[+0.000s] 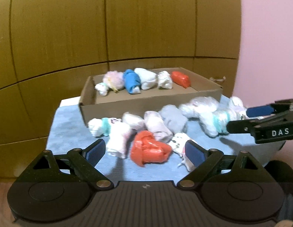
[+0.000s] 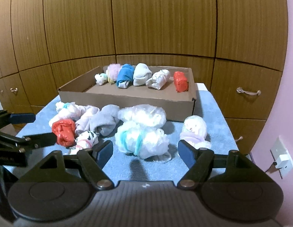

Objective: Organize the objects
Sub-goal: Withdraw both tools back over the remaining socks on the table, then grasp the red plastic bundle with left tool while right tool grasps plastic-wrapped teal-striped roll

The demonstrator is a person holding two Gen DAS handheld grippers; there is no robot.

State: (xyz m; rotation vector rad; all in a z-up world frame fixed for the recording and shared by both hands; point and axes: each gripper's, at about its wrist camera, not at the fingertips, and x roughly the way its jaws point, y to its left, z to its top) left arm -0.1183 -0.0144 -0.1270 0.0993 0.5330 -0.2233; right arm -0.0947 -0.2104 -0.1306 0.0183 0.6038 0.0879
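While I hover both claws, left gripper (image 1: 145,152) apart, red bundle (image 1: 150,148) between pads, untouched; right gripper (image 2: 145,149) apart before white-teal bundle (image 2: 140,141). Cardboard box (image 2: 127,99) at twelve o'clock; spotted bundle (image 2: 86,139) crowds at ten.

Wood-panelled cabinets (image 2: 146,19) across the whole back, brown, split by dark seams into tall doors above and drawers below. Metal handles (image 2: 248,92) on the drawer fronts, one at right, smaller ones (image 2: 13,89) at far left. Pink wall (image 2: 278,113) down the right side, with a white socket (image 2: 282,156) and a plug in it. Table (image 2: 218,117) under a blue cloth. Soft, even indoor light.
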